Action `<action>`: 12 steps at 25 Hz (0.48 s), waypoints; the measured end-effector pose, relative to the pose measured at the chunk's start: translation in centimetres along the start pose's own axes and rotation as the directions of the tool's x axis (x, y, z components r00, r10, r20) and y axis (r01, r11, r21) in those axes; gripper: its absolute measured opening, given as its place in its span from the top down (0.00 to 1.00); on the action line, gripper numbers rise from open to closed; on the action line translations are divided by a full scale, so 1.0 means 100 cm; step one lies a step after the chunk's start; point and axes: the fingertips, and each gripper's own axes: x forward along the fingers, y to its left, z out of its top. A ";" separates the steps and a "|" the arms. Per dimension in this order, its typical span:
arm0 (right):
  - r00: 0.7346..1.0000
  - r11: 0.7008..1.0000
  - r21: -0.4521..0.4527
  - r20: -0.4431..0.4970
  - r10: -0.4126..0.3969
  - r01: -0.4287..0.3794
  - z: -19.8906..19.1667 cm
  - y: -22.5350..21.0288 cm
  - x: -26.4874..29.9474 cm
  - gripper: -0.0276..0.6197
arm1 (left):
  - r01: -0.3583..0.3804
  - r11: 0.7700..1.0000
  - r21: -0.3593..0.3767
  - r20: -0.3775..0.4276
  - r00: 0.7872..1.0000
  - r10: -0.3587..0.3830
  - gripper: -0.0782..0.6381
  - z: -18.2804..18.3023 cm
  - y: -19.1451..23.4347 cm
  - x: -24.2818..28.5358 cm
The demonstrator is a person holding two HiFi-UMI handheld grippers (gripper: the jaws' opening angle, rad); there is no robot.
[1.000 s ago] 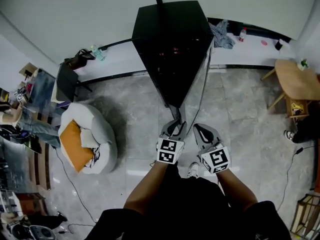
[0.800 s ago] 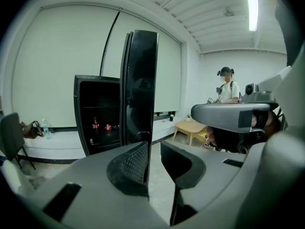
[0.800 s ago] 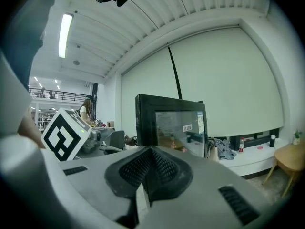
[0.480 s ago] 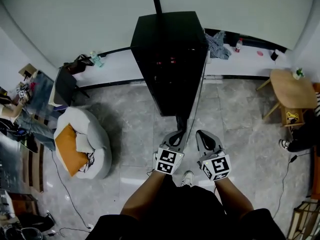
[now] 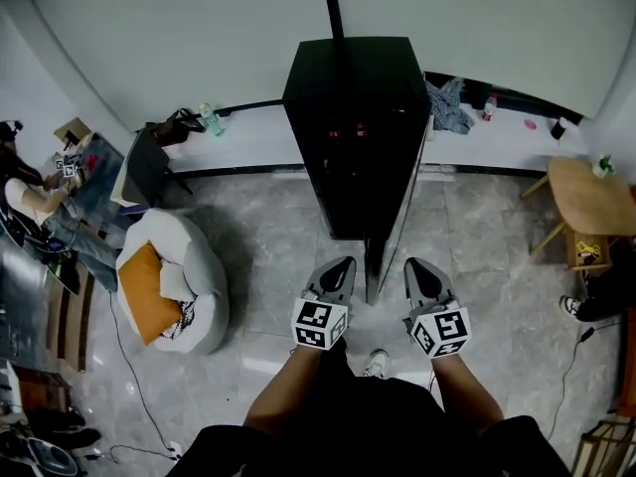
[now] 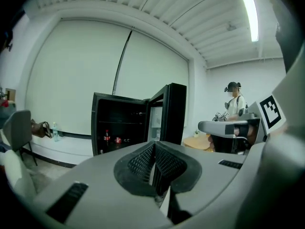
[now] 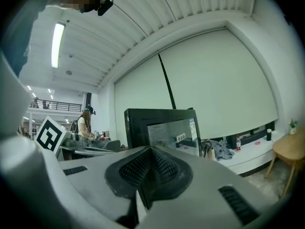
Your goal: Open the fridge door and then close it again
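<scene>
One black fridge [image 5: 356, 127], one door [image 6: 175, 113] open, left gripper [image 5: 341, 266] and right gripper [image 5: 415, 266] both closed, empty.

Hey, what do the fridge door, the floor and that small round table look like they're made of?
Fridge door: black frame round a glossy panel, probably glass; it shows a pale sheen. Floor: polished grey stone-look tiles, with veining, joint lines and shine; marble or ceramic, hard to tell. Round table: light wood, matt, with an even tan top and slanted legs.
</scene>
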 end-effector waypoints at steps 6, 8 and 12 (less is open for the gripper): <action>0.999 0.999 -0.011 -0.016 0.030 -0.030 -0.003 0.008 0.012 0.94 | -0.011 1.000 0.010 0.031 0.999 0.011 0.86 0.010 0.010 -0.010; 0.999 0.999 -0.012 -0.023 0.036 -0.036 -0.004 0.009 0.017 0.94 | -0.021 1.000 0.007 0.036 0.999 0.021 0.86 0.011 0.012 -0.011; 0.999 0.999 -0.014 -0.021 0.038 -0.039 -0.004 0.008 0.024 0.94 | -0.013 1.000 -0.004 0.024 1.000 0.013 0.86 0.008 0.012 -0.013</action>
